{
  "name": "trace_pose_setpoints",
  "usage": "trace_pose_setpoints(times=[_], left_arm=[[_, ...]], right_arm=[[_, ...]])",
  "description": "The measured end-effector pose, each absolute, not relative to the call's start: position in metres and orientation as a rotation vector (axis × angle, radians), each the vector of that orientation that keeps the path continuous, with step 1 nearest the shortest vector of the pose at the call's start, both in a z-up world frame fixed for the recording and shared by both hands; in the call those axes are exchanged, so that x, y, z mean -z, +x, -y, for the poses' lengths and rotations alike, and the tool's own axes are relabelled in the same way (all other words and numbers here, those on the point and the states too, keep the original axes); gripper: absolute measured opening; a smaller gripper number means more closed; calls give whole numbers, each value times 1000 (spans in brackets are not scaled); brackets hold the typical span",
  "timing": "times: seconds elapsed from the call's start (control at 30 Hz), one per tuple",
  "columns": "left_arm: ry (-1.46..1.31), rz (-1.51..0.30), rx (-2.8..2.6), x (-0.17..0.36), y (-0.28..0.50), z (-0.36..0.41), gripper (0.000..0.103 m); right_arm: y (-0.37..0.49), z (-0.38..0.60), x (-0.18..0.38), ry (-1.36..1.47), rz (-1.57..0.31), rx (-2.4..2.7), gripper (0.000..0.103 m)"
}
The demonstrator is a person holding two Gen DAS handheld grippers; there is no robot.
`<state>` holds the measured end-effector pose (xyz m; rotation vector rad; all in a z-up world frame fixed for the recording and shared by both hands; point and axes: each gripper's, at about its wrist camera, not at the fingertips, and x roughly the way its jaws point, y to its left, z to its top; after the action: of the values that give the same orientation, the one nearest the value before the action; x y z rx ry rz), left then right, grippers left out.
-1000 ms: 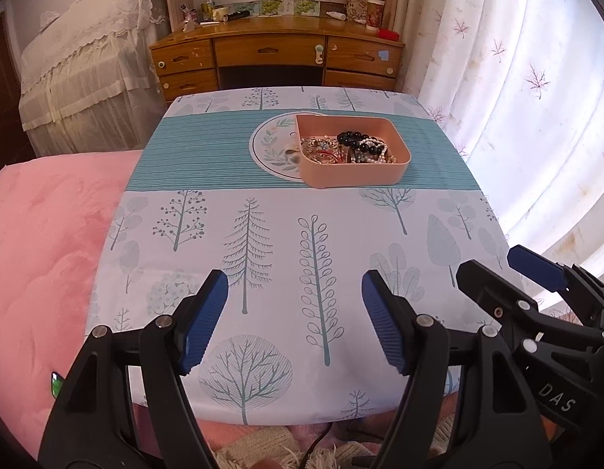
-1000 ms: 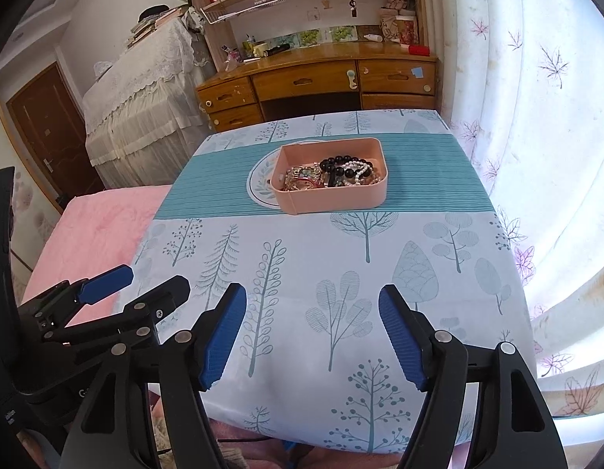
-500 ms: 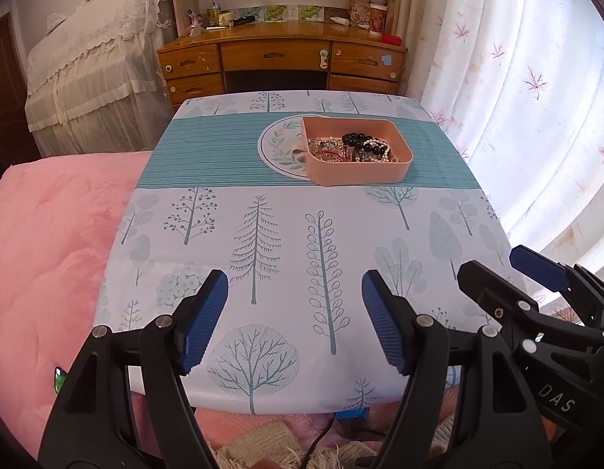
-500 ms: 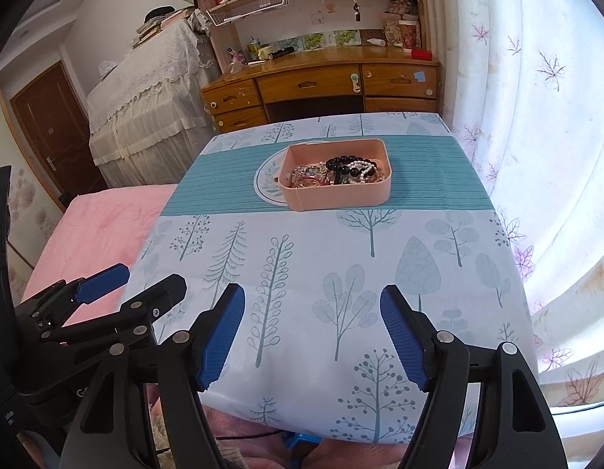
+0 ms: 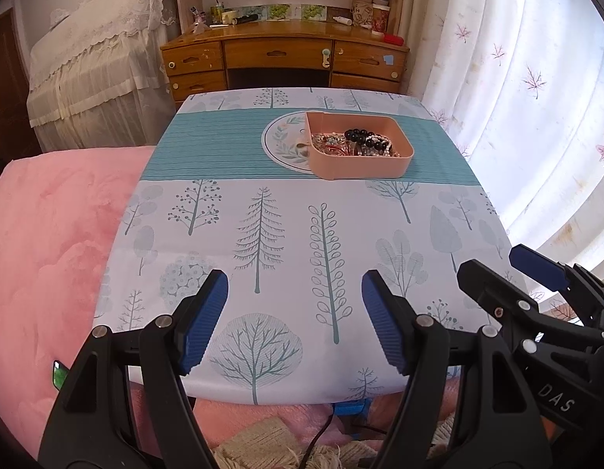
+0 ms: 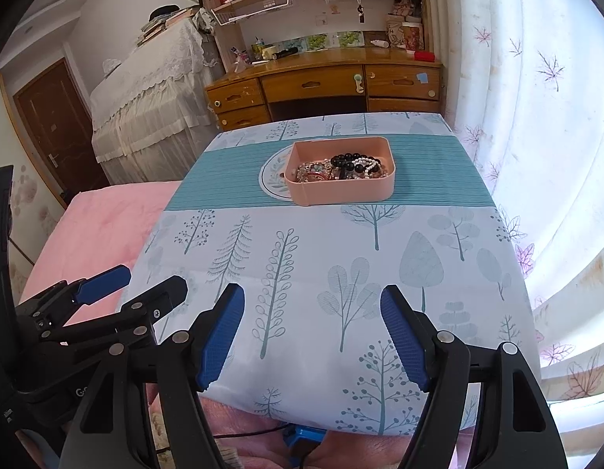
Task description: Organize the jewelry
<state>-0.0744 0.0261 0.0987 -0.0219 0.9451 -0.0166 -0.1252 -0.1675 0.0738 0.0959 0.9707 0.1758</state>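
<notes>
On the far half of the table (image 5: pixel 302 242), a pink tray (image 5: pixel 360 162) is set on the teal striped band of the tree-printed tablecloth (image 5: pixel 208 144), overlapping the right side of a round leaf-patterned plate (image 5: pixel 280 142). Inside the tray a tangle of jewelry (image 5: pixel 333 144) is heaped, with a black bead bracelet (image 5: pixel 358 135) and a pearl strand (image 6: pixel 366 164) lying toward its right. Above the near edge of the table, well apart from the tray, the left gripper (image 5: pixel 294 318) and the right gripper (image 6: pixel 311 332) are held side by side, both tilted downward. Both pairs of blue-padded jaws are spread wide, and nothing is held between them. Beyond the table a wooden desk (image 5: pixel 282 54) is seen, and a pink blanket (image 5: pixel 47 234) lies at the left.
</notes>
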Motion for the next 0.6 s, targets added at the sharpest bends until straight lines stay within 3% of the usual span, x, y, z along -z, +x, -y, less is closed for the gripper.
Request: trace_pose_setpoints(times=[0.6], left_arm=[[-16, -958, 4, -93, -71, -27, 69]], right_arm=[[-124, 166, -70, 104, -983, -185, 74]])
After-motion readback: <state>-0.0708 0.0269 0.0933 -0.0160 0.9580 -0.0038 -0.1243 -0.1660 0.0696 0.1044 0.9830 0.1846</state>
